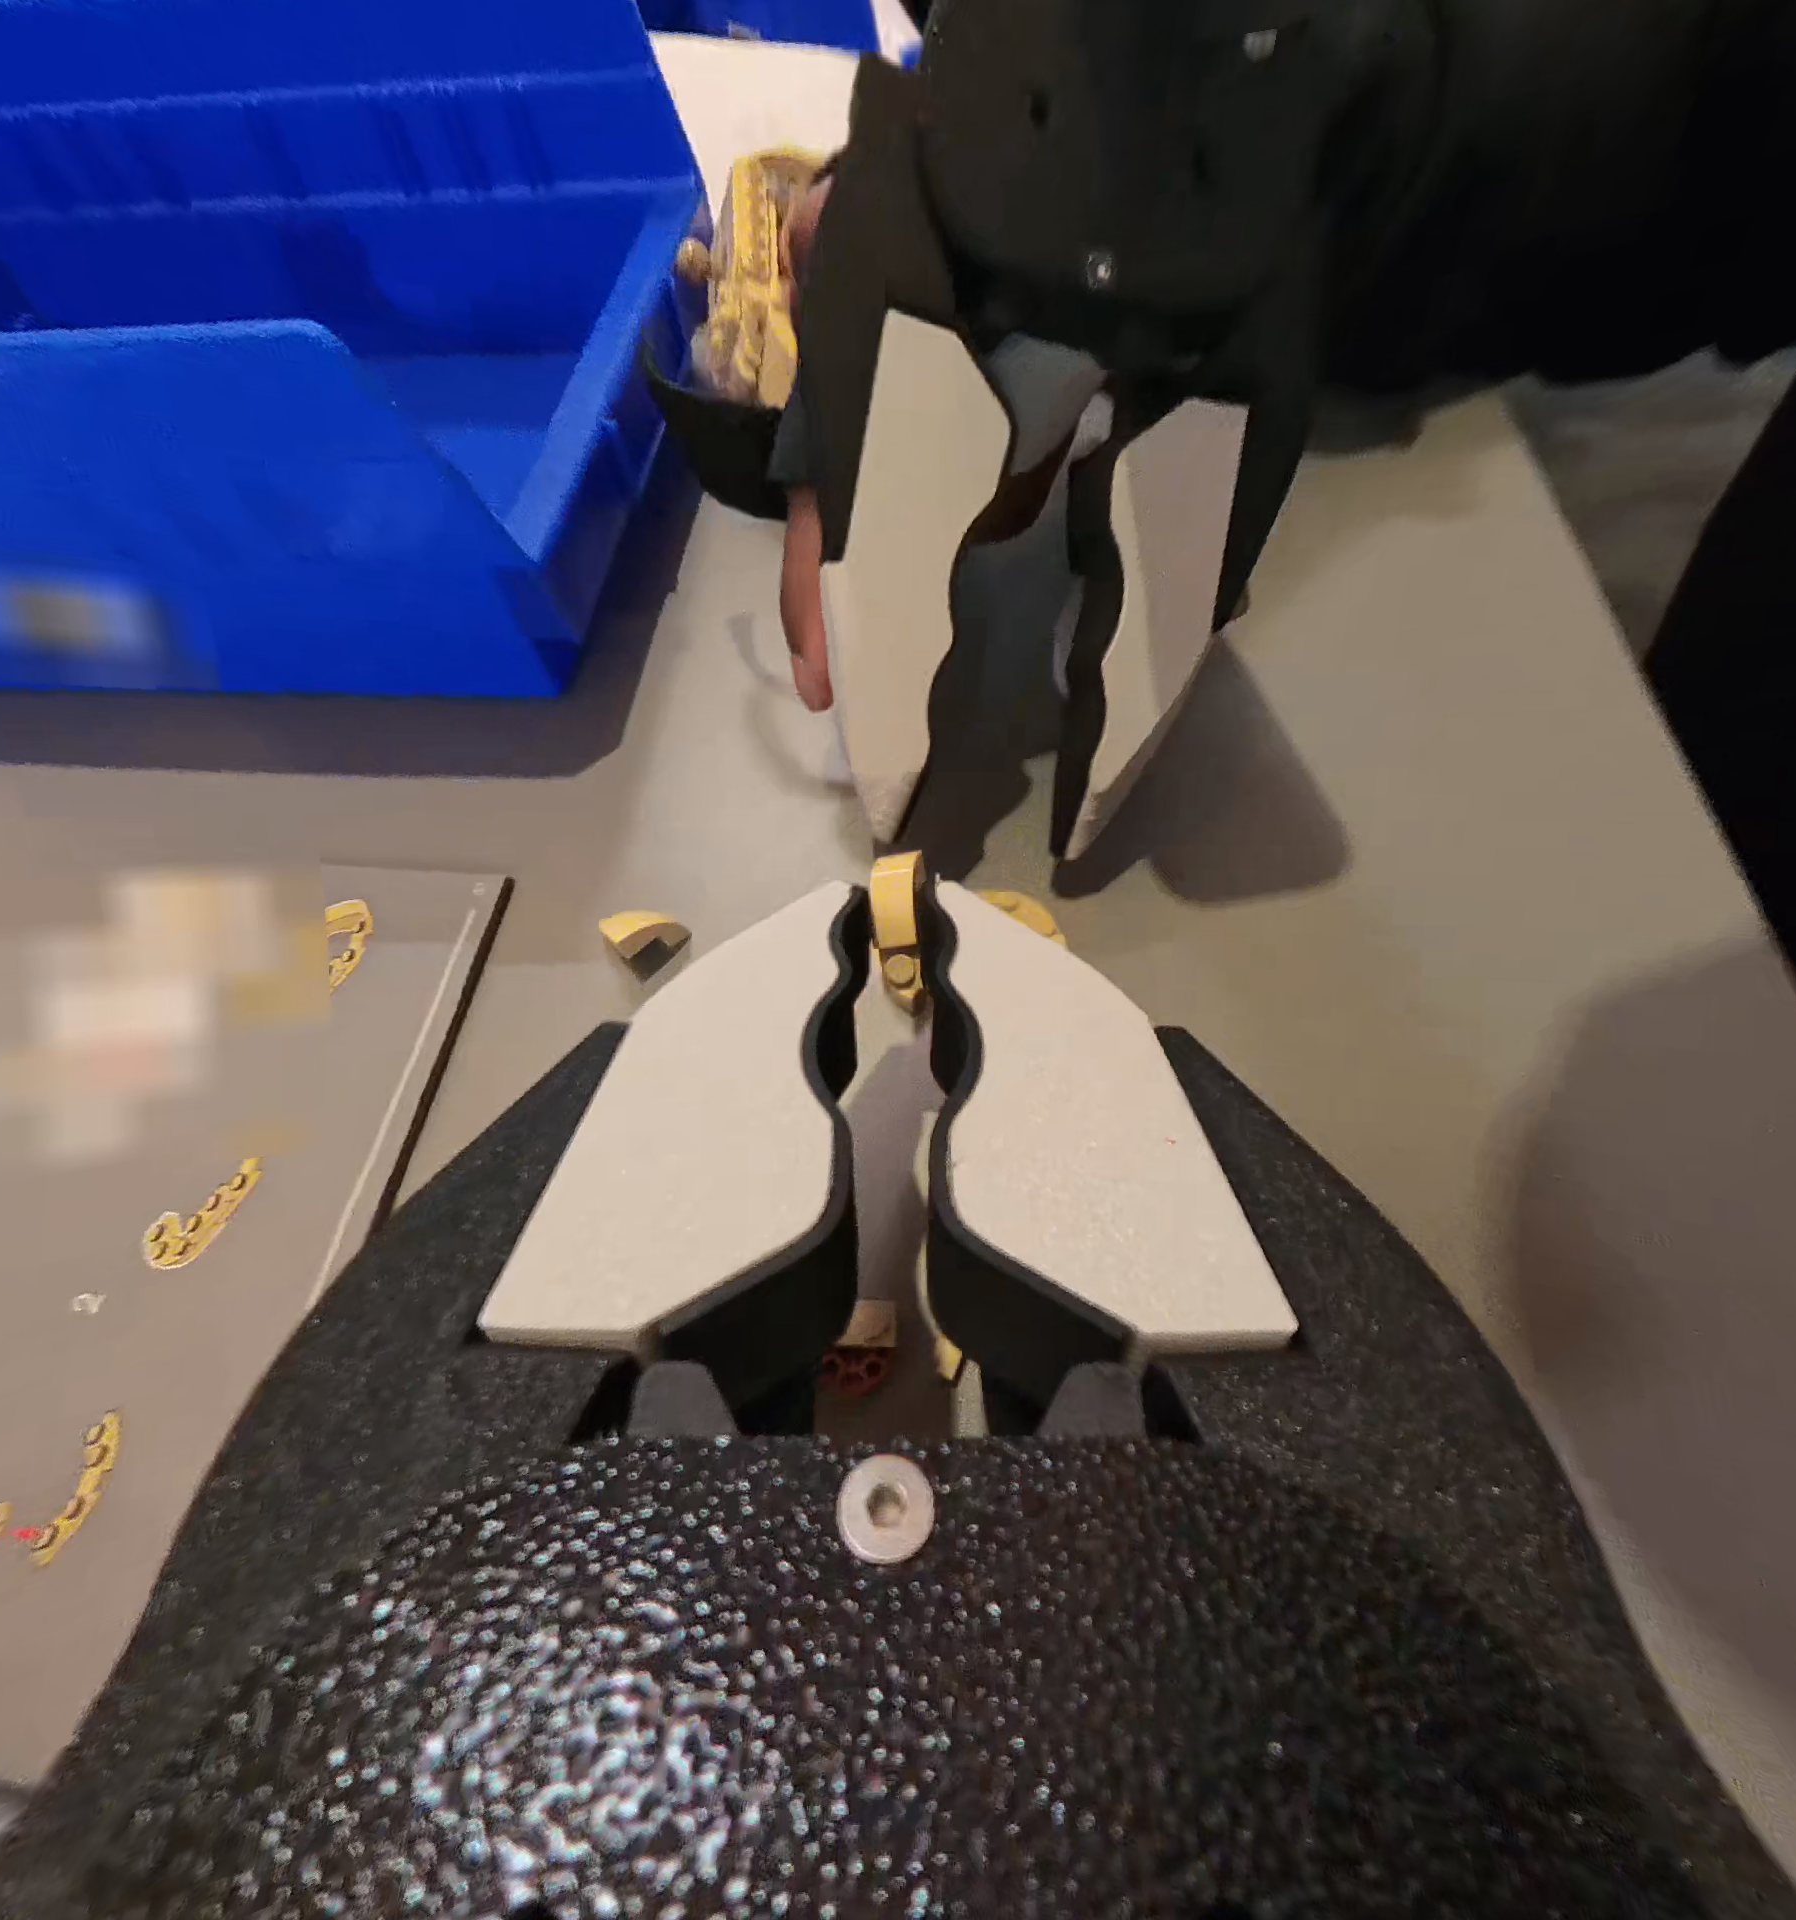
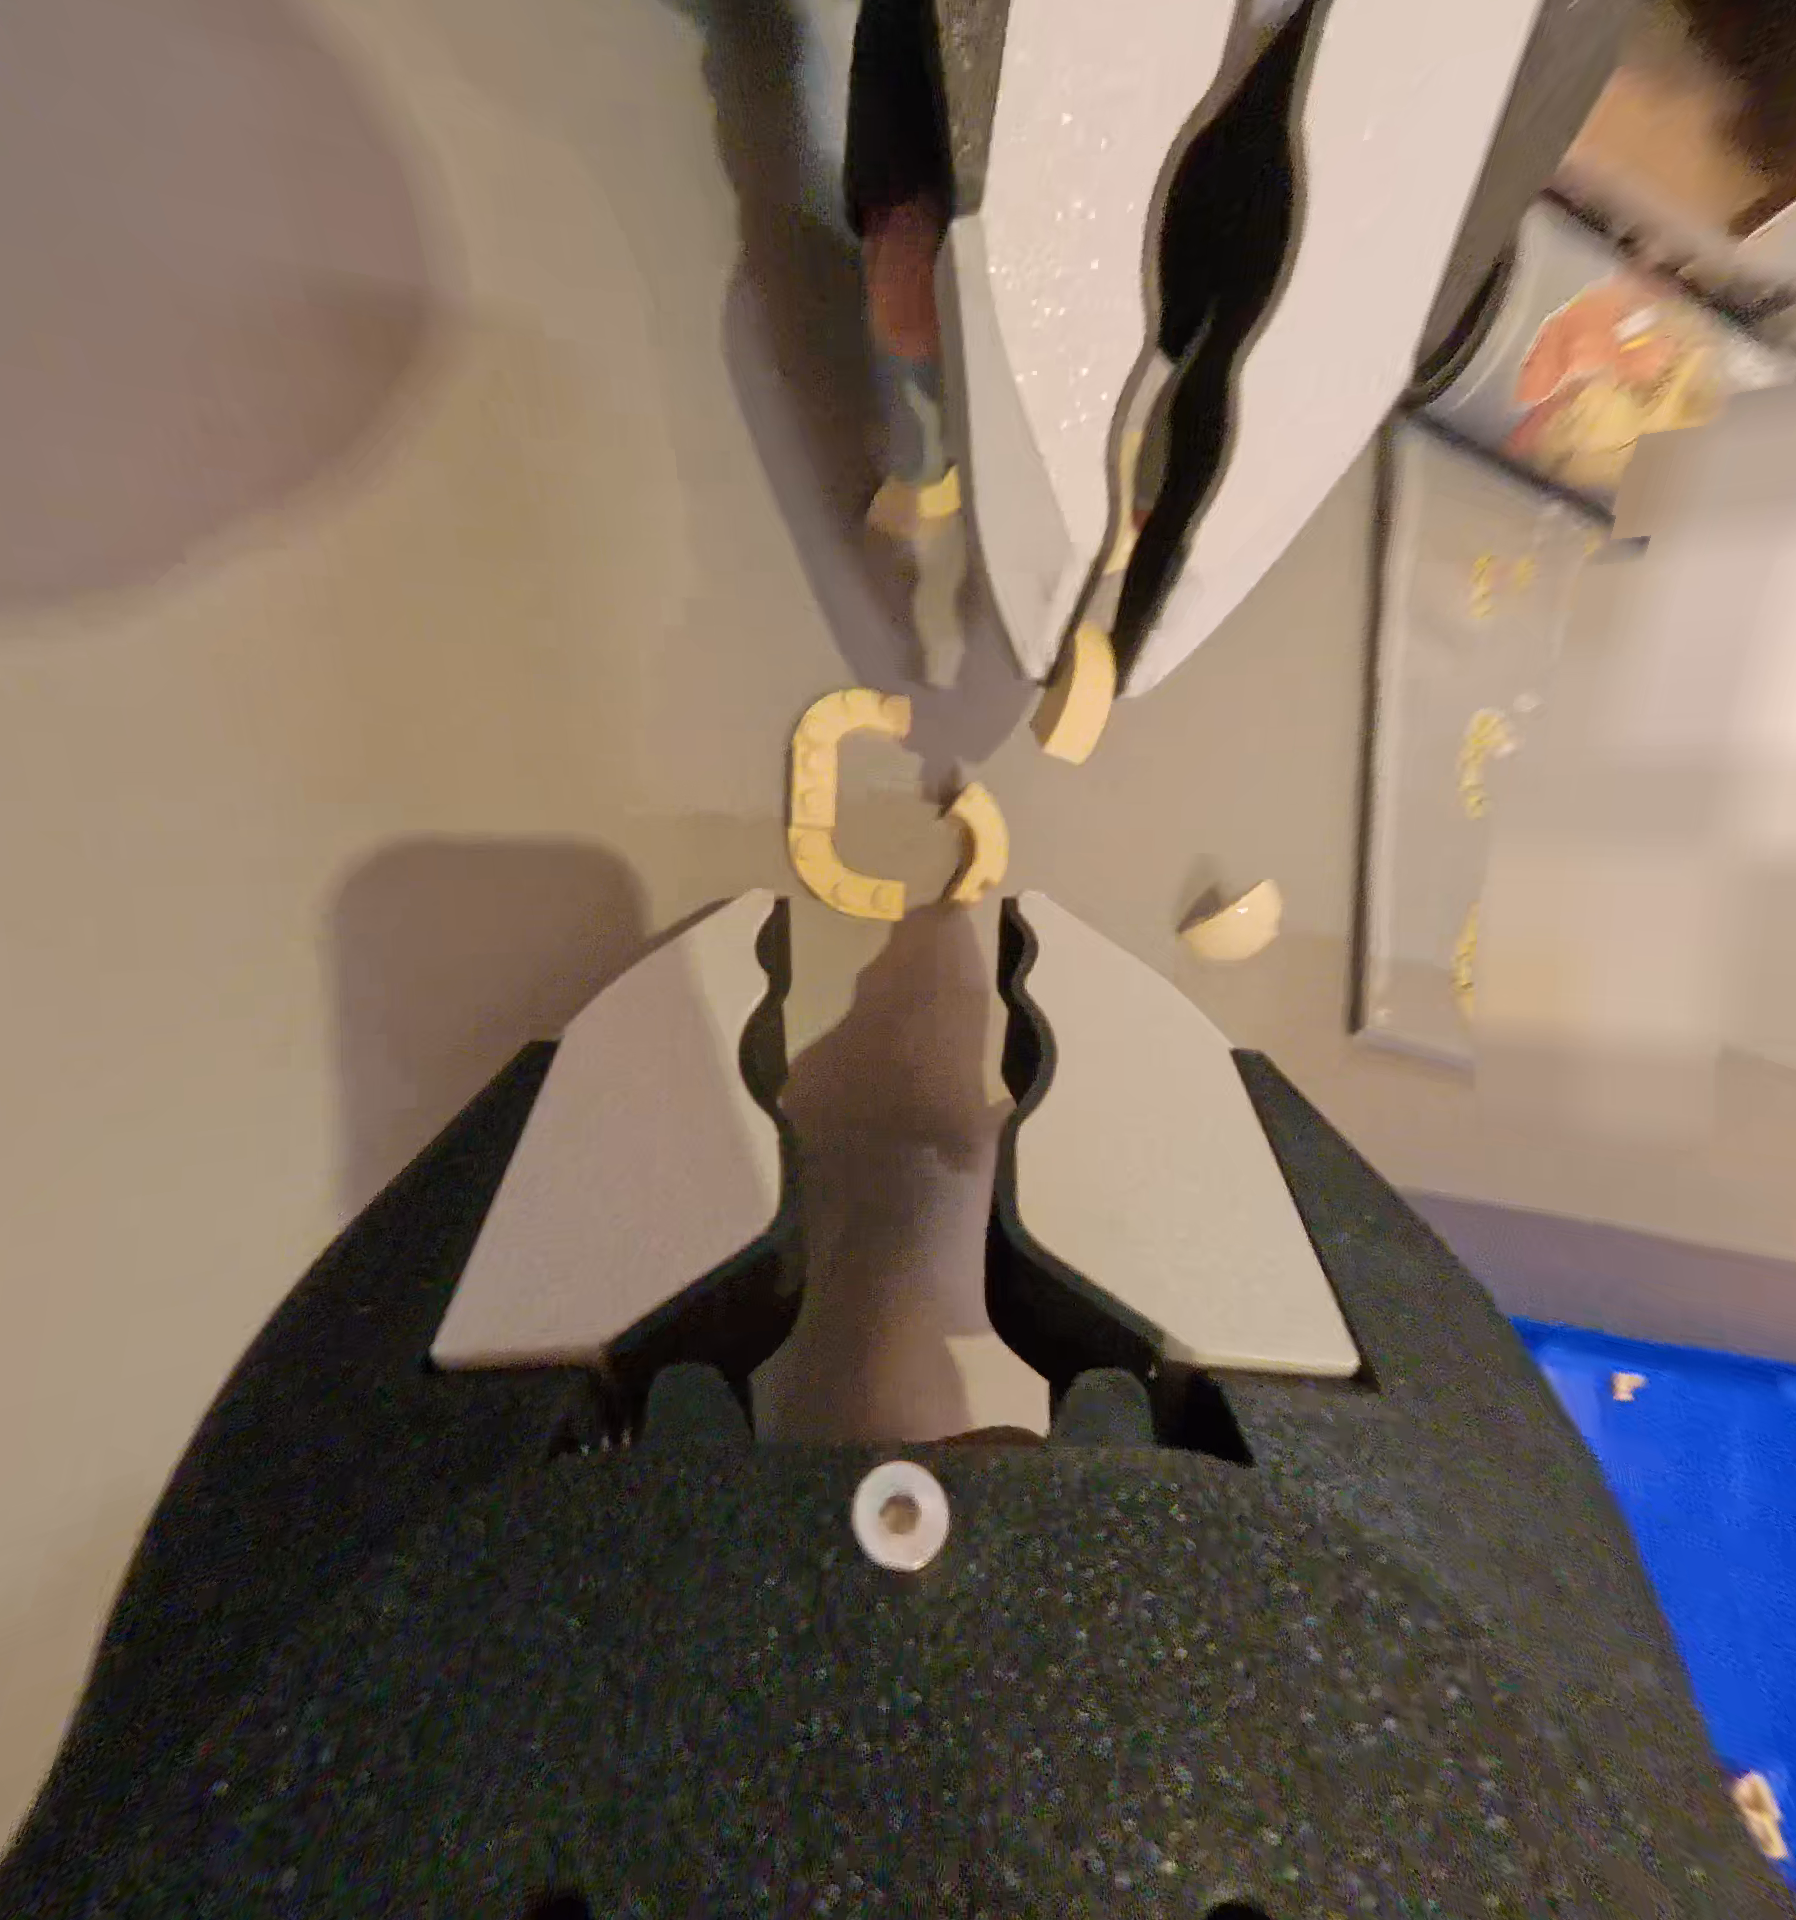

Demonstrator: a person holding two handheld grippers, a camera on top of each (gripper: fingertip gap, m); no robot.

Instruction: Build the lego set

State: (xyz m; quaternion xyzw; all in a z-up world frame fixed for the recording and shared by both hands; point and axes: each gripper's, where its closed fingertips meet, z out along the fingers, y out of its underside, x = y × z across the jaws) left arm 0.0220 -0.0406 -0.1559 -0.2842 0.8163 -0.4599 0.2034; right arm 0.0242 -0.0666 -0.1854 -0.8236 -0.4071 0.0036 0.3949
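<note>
My left gripper point(image 1: 899, 906) is shut on a small tan curved brick point(image 1: 895, 912), which stands on edge between the pads just above the table. It also shows in the right wrist view point(image 2: 1078, 707), sticking out of the left fingertips point(image 2: 1029, 634). Below it a tan C-shaped row of plates point(image 2: 821, 805) lies flat on the grey table, with a short tan curved piece point(image 2: 982, 847) at its open side. My right gripper point(image 2: 892, 909) is open and empty, its tips just short of the C-shape. In the left wrist view it point(image 1: 977, 831) points down opposite my left gripper.
A loose tan rounded brick point(image 2: 1232, 920) point(image 1: 645, 938) lies beside the build. A grey instruction sheet point(image 1: 198, 1195) point(image 2: 1424, 727) lies on the table. A blue divided bin point(image 1: 302, 416) with small tan parts point(image 2: 1704, 1507) stands beyond. A person's finger point(image 1: 806, 613) shows by the right gripper. Some 5 centimetres of space lies between my two pairs of fingers.
</note>
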